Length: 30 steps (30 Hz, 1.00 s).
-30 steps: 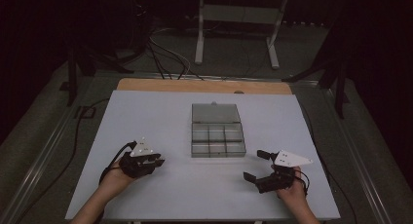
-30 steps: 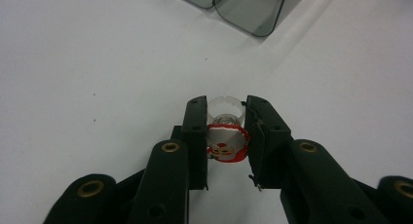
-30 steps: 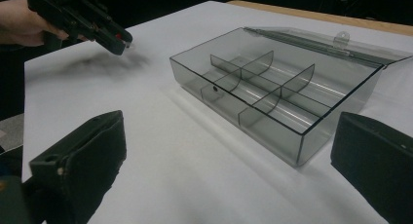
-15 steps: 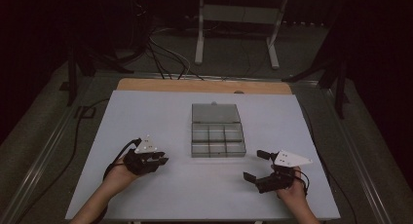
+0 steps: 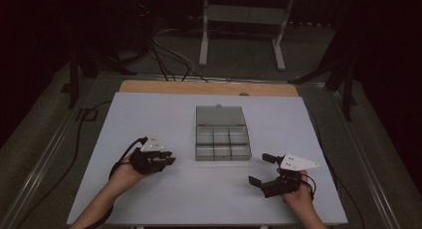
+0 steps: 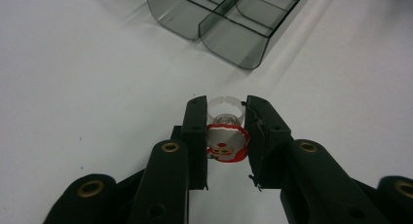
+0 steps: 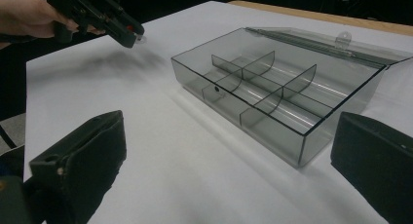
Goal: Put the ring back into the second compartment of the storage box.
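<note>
White table point(image 5: 149, 119), unlabelled compartment box point(image 5: 221, 133)

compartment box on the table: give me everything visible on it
The compartment box is smoky grey see-through plastic, rectangular with rounded corners. Its lid is open, lying back flat on the far side, with a small latch tab on its edge. Dividers split the tray into six cells, all looking empty. It sits flat on the white table, mid-table, between the left gripper and right gripper; neither touches it.
</note>
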Available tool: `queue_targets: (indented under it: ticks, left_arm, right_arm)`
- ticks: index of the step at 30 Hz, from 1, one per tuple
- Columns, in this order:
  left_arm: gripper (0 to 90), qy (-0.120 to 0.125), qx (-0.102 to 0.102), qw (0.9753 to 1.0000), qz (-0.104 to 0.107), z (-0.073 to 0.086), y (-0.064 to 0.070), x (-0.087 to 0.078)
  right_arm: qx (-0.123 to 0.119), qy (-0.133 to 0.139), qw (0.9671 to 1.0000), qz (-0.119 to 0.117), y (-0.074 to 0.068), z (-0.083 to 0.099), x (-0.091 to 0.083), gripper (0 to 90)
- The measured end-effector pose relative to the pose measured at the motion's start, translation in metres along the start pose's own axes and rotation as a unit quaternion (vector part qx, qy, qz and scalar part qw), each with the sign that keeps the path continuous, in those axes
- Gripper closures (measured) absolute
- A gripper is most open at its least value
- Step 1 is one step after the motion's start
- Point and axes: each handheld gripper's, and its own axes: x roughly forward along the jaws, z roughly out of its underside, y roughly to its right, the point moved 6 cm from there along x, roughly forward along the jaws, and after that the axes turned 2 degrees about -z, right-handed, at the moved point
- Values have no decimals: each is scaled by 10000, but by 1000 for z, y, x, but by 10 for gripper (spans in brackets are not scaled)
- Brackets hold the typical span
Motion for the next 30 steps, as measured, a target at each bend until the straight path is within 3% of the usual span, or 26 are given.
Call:
queue_targets:
  ticks: [30]
  left_arm:
    - [733, 29, 262, 9996, 108, -30, 2, 10]
  right_arm:
    - [11, 6, 10000, -19, 0, 0, -1, 0]
